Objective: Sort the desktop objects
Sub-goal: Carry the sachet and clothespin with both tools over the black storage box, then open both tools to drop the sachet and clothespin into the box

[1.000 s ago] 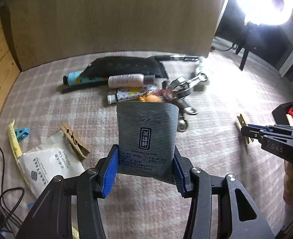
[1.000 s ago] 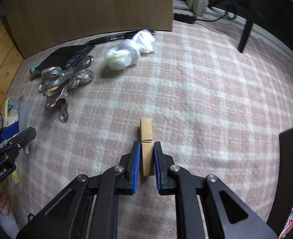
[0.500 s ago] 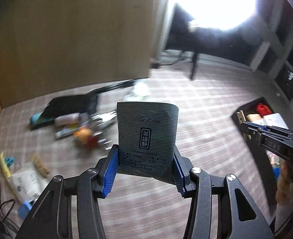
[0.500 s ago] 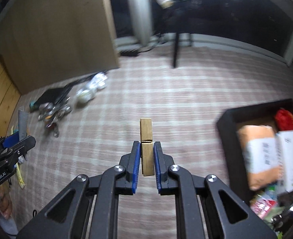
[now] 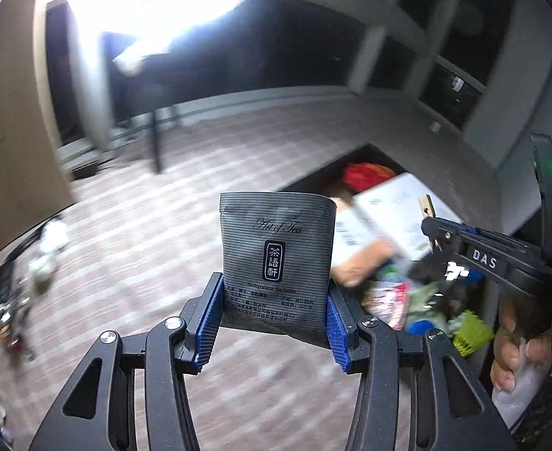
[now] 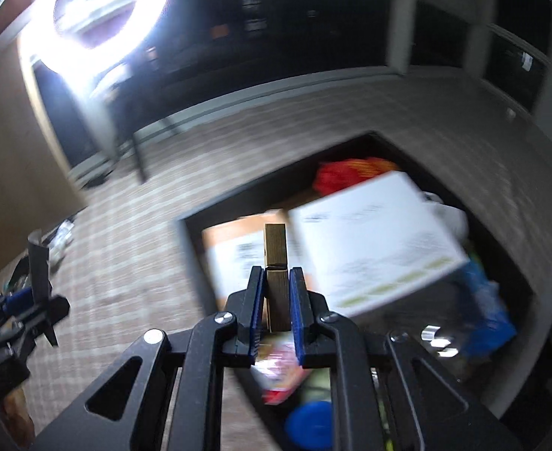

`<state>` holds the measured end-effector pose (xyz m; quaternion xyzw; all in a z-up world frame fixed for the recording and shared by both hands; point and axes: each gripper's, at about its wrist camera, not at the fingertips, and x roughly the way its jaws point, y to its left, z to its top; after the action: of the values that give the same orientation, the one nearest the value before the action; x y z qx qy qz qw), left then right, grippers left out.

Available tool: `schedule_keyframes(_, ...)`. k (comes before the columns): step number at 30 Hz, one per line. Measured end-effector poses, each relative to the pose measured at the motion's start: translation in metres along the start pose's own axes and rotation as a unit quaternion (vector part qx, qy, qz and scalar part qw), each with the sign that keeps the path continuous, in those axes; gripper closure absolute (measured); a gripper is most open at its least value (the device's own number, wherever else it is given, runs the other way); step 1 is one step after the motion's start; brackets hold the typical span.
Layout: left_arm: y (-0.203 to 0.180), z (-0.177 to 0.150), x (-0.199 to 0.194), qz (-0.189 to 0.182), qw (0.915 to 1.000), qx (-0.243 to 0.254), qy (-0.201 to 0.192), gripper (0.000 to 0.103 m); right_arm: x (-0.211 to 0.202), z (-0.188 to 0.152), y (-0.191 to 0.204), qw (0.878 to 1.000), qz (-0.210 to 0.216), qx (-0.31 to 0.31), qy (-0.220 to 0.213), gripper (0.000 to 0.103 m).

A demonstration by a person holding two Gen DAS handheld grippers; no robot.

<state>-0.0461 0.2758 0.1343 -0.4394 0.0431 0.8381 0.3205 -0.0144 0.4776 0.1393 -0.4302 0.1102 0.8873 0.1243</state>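
Our left gripper [image 5: 274, 312] has its jaws clenched on the lower sides of a grey striped foil tea sachet [image 5: 276, 259] (light, limp, crushable), upright at 12 o'clock; our right gripper [image 6: 276, 302] grasps a stiff wooden clothespin [image 6: 276, 263], over the black storage box [image 6: 508, 263]

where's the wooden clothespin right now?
The wooden clothespin is clamped upright between the right tongs, centre of the right wrist view, in front of the open black box of sorted items. In the left wrist view it shows at far right.
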Motion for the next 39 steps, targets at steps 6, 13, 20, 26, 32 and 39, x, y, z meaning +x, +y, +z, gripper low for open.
schedule_keyframes(6,-0.056,0.011,0.02,-0.034,0.9986,0.039,0.013,0.056,-0.005,-0.002,-0.057,0.998,-0.036,0.043,-0.004,0.09)
schedule_keyframes(13,-0.093,0.016,0.035,-0.054,0.996,0.064,0.03,0.056,-0.01,-0.003,-0.094,0.996,-0.055,0.074,-0.008,0.089)
schedule_keyframes(20,-0.126,0.019,0.053,-0.07,0.9929,0.086,0.042,0.037,-0.013,0.002,-0.108,0.996,-0.056,0.075,-0.006,0.088)
schedule_keyframes(26,-0.13,0.015,0.05,-0.036,0.993,0.107,0.034,0.027,-0.019,0.004,-0.104,0.994,-0.074,0.074,-0.021,0.045)
schedule_keyframes(32,-0.103,0.017,0.043,-0.023,0.9955,0.085,0.034,0.027,-0.019,0.01,-0.088,0.996,-0.061,0.057,-0.022,0.046)
schedule_keyframes(39,-0.041,0.018,0.022,0.031,0.9979,0.053,0.018,0.027,-0.015,0.019,-0.051,0.999,-0.03,0.029,-0.019,0.046)
